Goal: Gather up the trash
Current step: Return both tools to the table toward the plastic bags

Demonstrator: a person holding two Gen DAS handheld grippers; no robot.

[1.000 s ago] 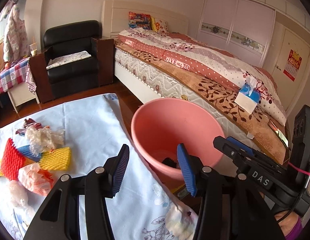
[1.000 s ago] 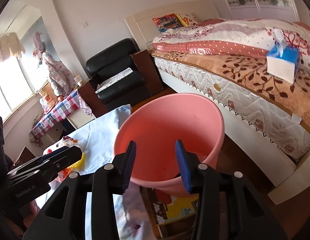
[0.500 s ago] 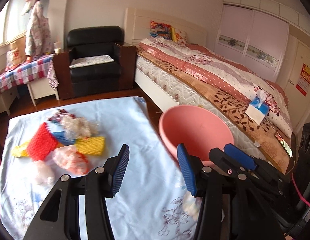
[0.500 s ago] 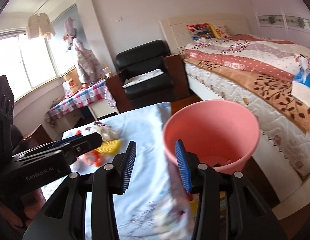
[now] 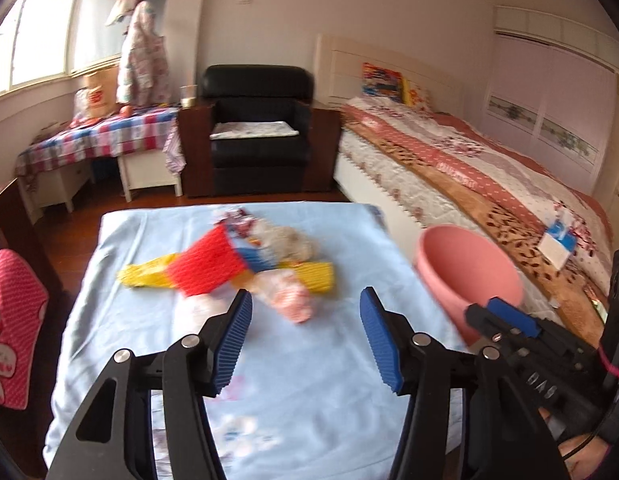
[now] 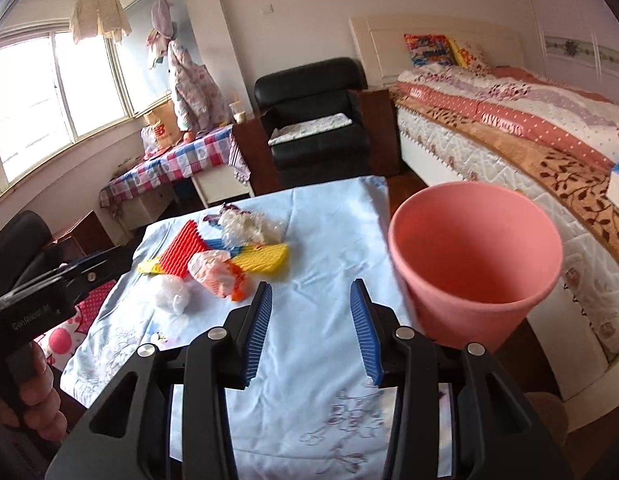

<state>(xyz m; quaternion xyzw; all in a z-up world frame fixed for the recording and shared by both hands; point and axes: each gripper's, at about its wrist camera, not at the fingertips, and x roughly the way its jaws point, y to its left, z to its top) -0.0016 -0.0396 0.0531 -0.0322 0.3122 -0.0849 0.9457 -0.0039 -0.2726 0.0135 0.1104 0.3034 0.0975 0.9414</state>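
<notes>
One pink bucket [image 6: 475, 264], one armchair [image 6: 315, 120], one bed [image 6: 521, 128].

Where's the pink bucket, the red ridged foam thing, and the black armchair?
pink bucket [image 6: 449, 280], right wrist view, outer wall.
red ridged foam sleeve [image 6: 183, 254], right wrist view, ribbed middle.
black armchair [image 5: 257, 152], left wrist view, seat front.

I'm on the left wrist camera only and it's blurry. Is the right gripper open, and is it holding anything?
Observer: The right gripper is open with nothing between its fingers, above the blue cloth.
Operator: Which piece of trash is nearest to it?
Observer: A crumpled orange-and-white bag, just ahead and left of its fingers.
Operator: What's the pale blur by the left gripper?
Observer: A crumpled clear plastic bag, lying on the cloth at the near left edge of the pile.
</notes>
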